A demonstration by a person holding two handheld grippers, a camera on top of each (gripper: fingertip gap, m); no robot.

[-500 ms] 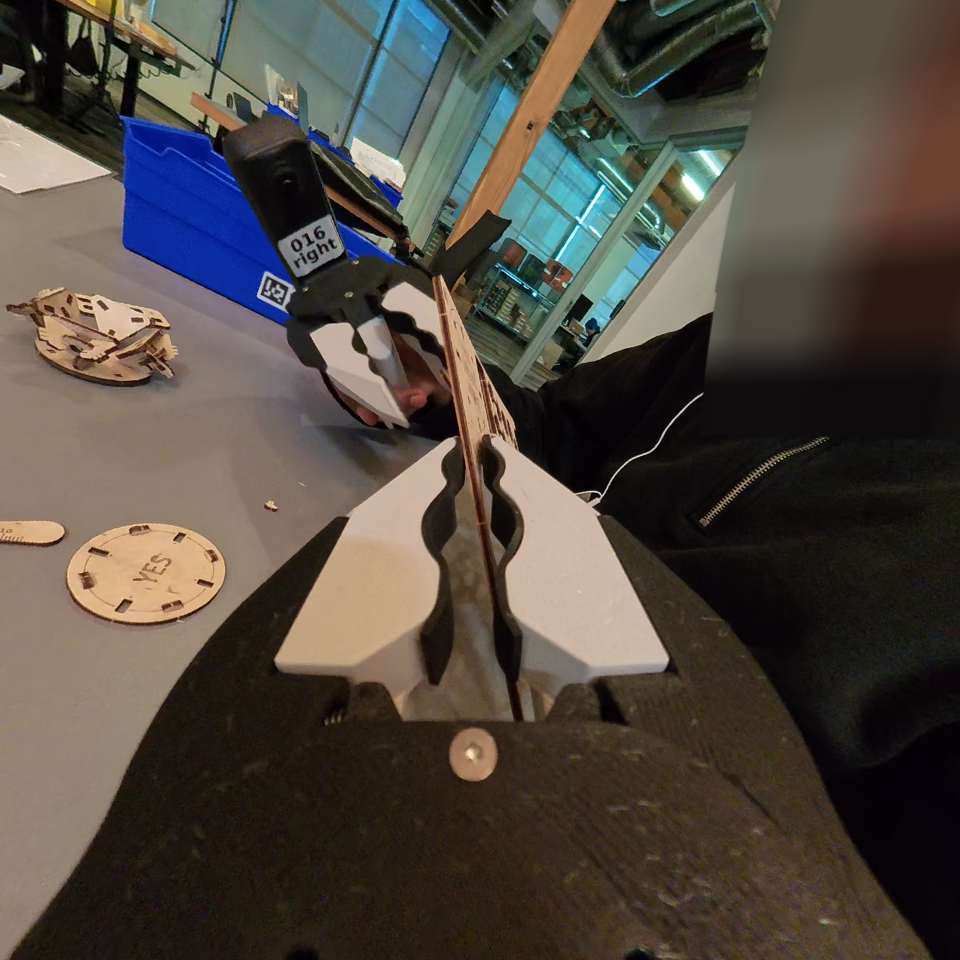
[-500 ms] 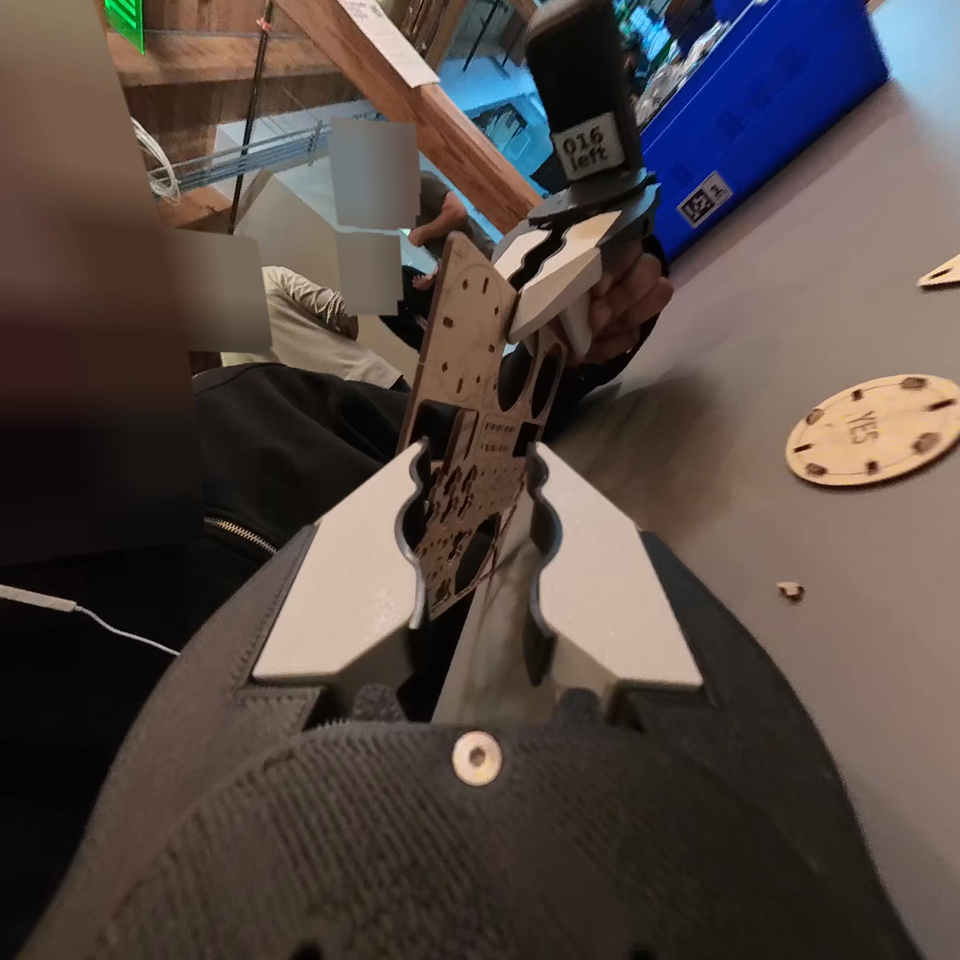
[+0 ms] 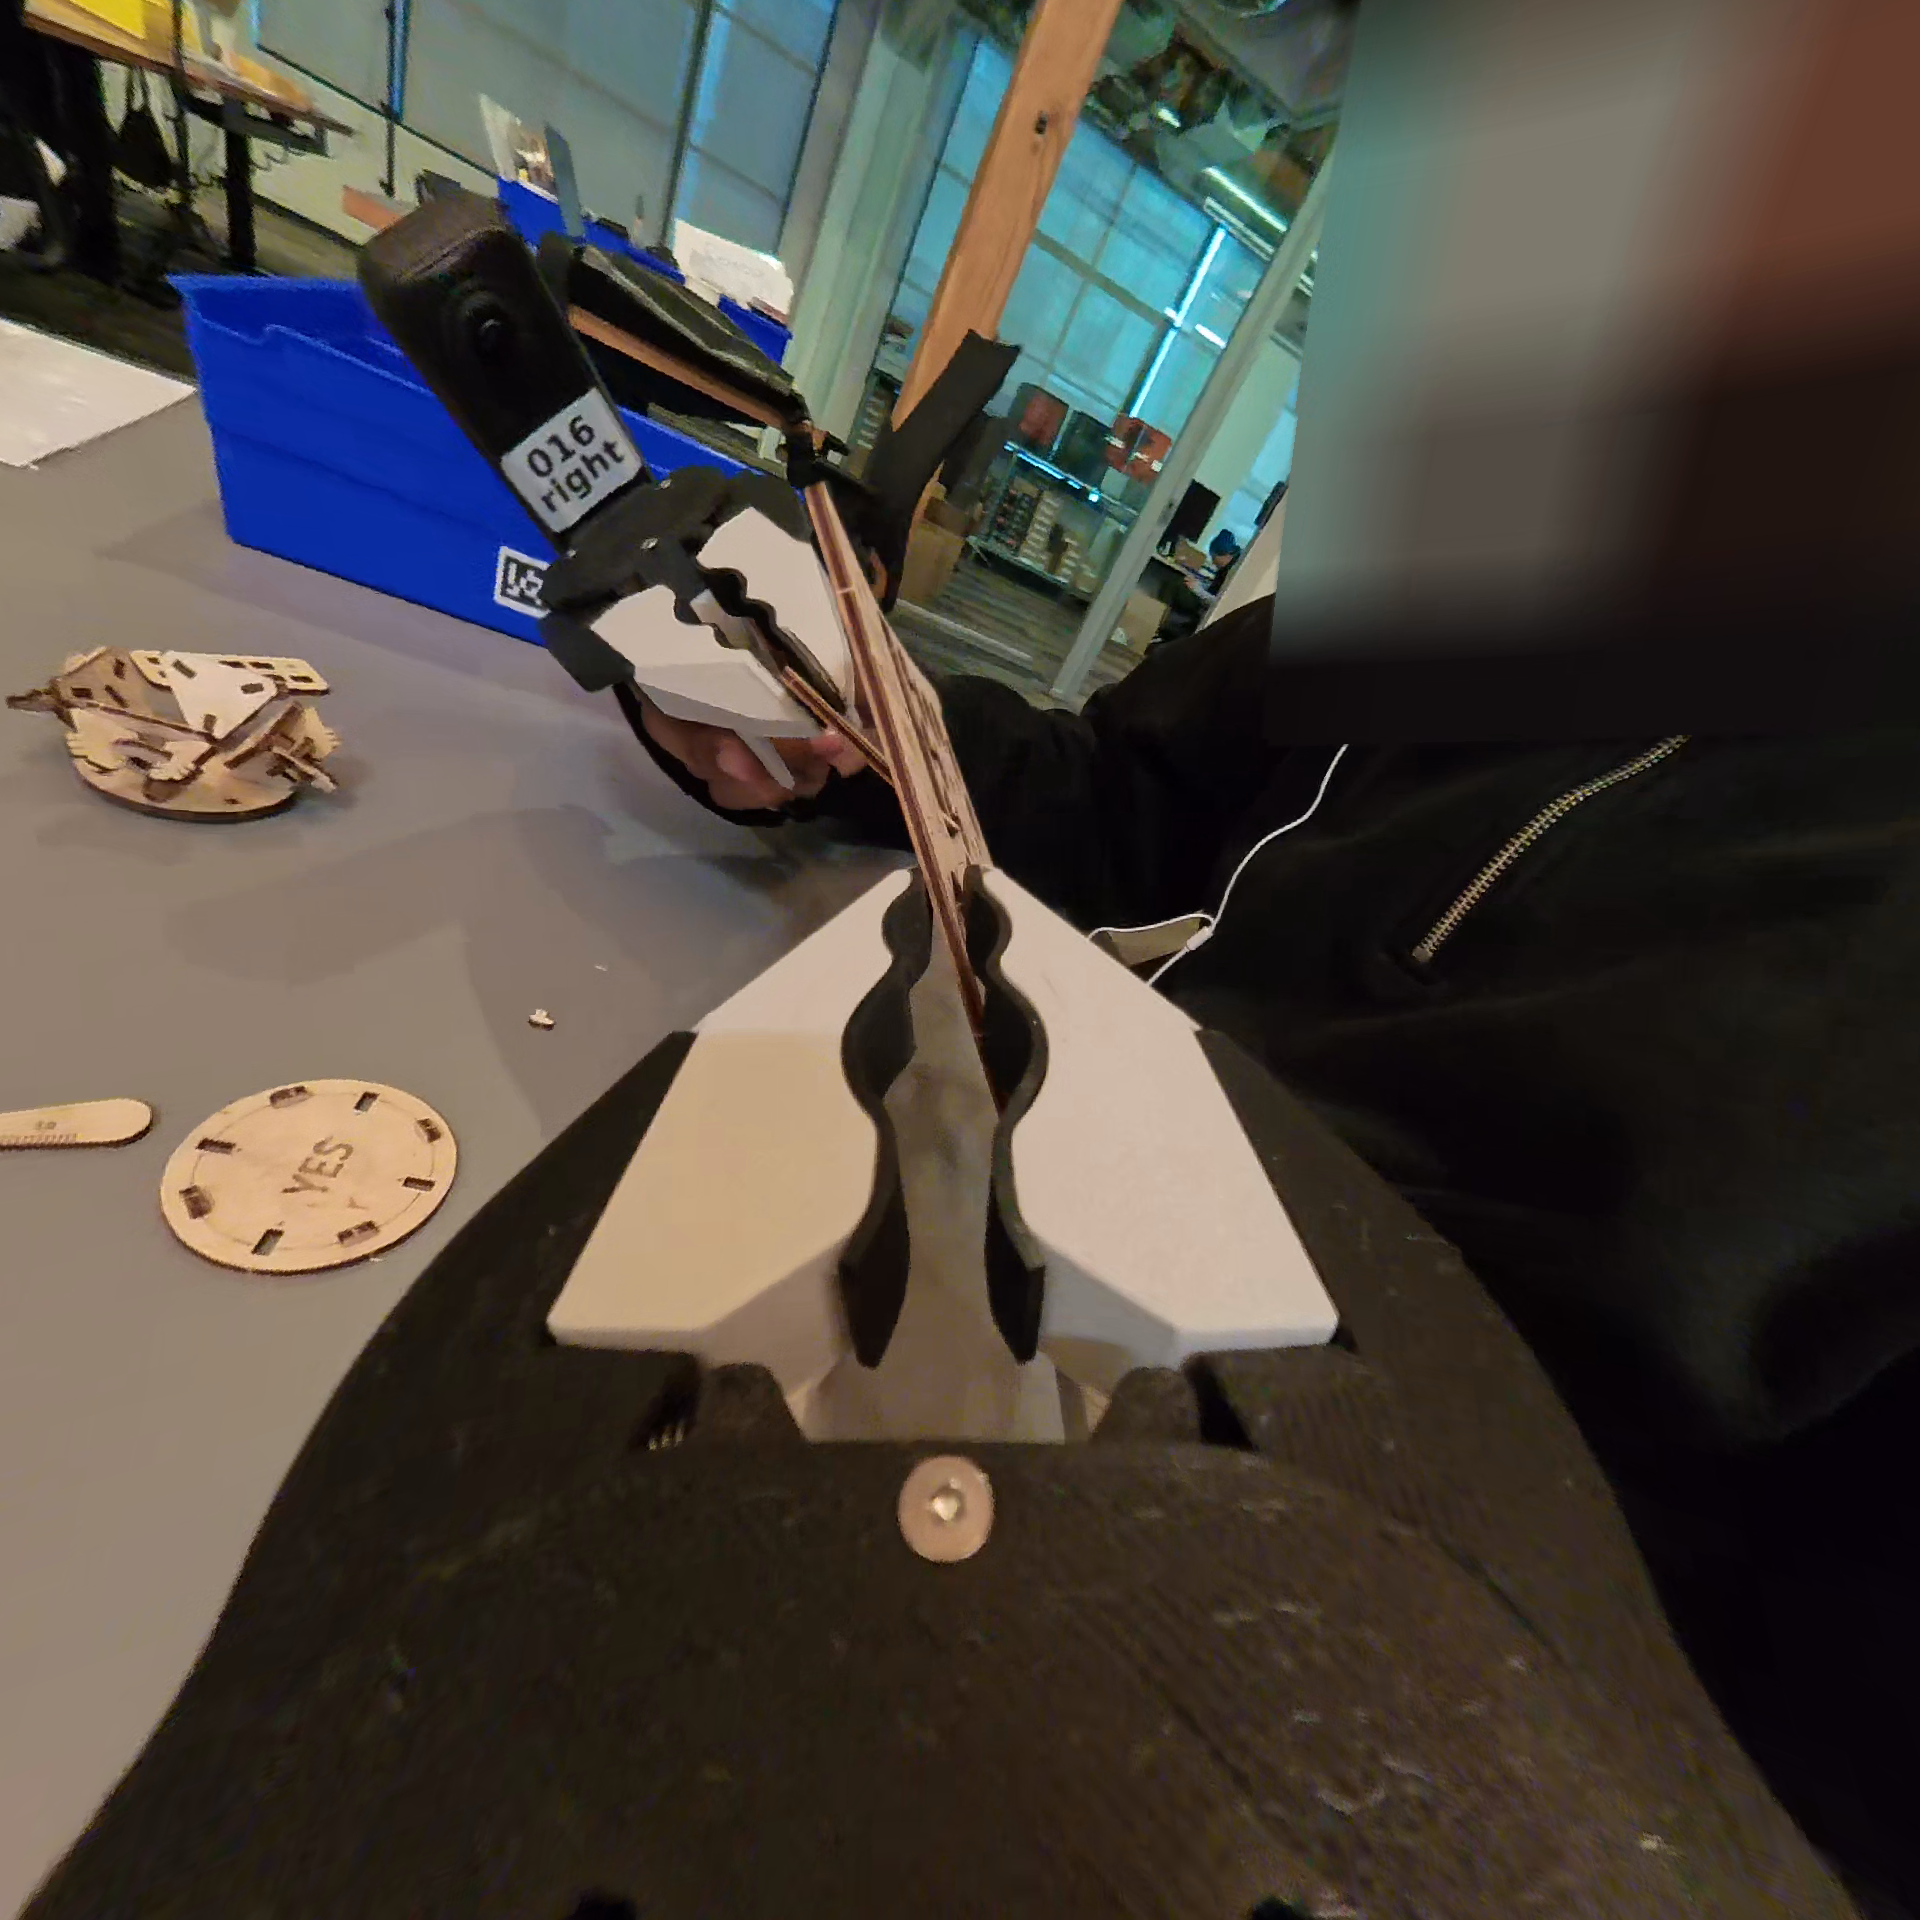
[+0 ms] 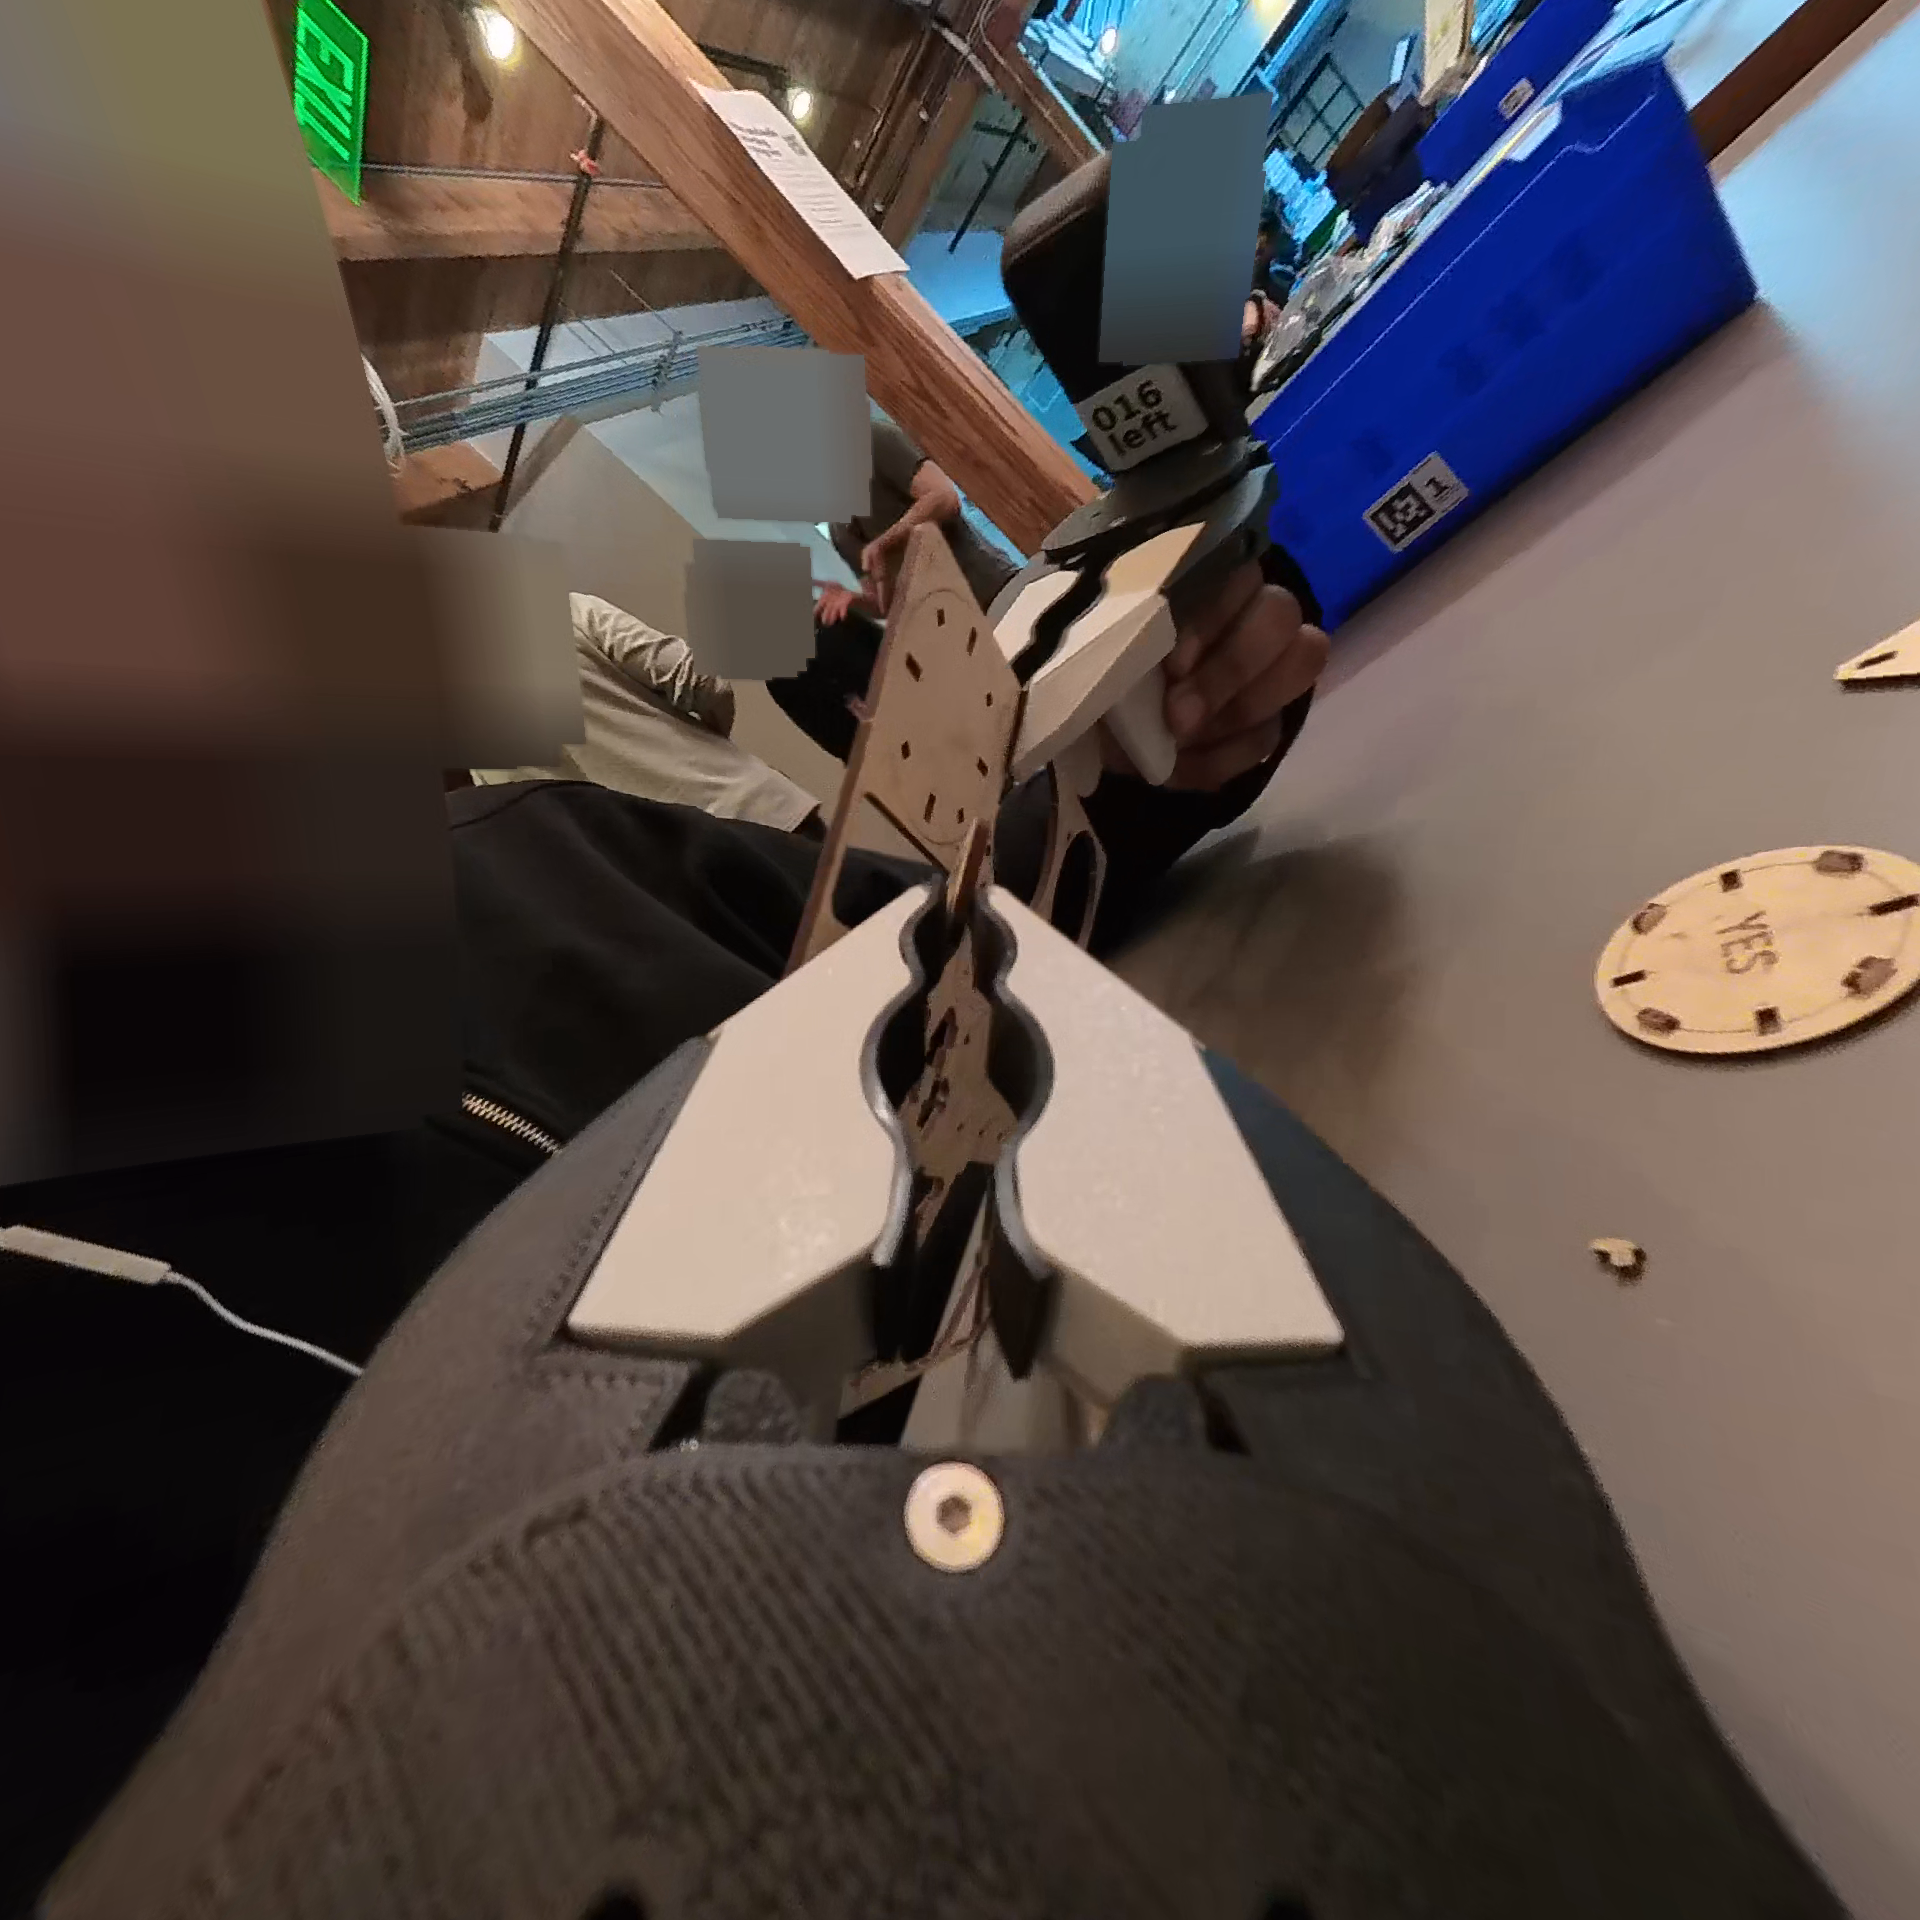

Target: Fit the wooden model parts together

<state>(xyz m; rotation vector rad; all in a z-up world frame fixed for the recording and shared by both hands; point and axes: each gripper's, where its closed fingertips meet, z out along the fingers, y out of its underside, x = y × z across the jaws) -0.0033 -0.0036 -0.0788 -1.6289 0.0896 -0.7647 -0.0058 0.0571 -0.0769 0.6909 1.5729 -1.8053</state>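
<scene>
Grey bench (image 3: 312, 914) carries a blue bin (image 3: 343, 457), a half-built wooden model (image 3: 187, 738), a slotted wooden disc (image 3: 309, 1174) and a small wood chip (image 3: 538, 1018). Above it, near my black jacket, my left gripper (image 3: 945, 883) and right gripper (image 4: 961, 904) are both pinched tight on the laser-cut plywood sheet (image 4: 925, 717), held upright on edge between them.

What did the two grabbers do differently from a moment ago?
The right gripper was open around the thin wooden sheet; now its fingers have closed and pinch the sheet's lower part. The sheet has tilted over a little in the left wrist view. The left gripper stays clamped on the sheet's edge. The round wooden disc, the wooden model and the blue bin on the grey table have not moved.
</scene>
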